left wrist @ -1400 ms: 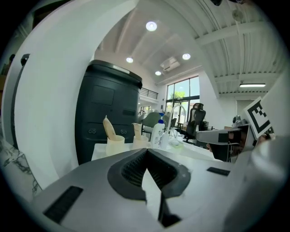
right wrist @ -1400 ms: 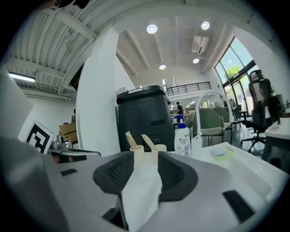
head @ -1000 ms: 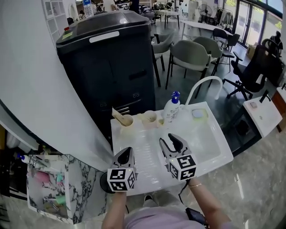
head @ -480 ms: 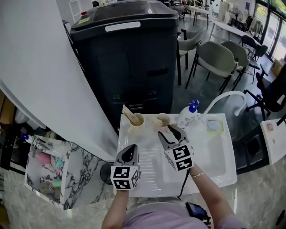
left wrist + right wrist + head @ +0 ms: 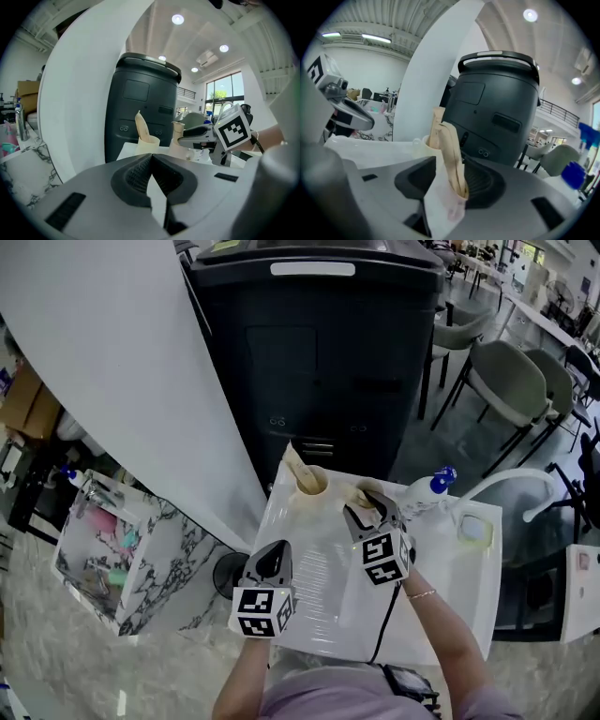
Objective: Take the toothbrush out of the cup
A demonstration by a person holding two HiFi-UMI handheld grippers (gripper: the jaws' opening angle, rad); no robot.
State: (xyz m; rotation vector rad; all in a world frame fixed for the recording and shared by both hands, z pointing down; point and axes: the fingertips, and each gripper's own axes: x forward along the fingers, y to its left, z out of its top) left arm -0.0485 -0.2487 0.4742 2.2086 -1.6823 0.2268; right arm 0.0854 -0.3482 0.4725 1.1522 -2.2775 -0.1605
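Observation:
Two pale cups stand at the back of the white sink top (image 5: 309, 568). The left cup (image 5: 310, 483) holds a tan wrapped toothbrush (image 5: 298, 465). My right gripper (image 5: 368, 505) reaches to the right cup (image 5: 364, 494). In the right gripper view that cup (image 5: 445, 206) and its tan wrapped toothbrush (image 5: 451, 154) stand between the jaws of my right gripper (image 5: 449, 165), which have just been opening and do not clamp it. My left gripper (image 5: 273, 554) hovers over the near left of the top, shut and empty (image 5: 151, 157).
A big black bin (image 5: 319, 352) stands right behind the cups. A bottle with a blue pump (image 5: 427, 491), a curved white tap (image 5: 506, 486) and a sponge (image 5: 473, 529) sit to the right. A marble-sided cabinet (image 5: 112, 549) is at the left.
My right gripper has moved away from me to the right cup and rolled, its jaws now on both sides of it. The left gripper has sunk a little.

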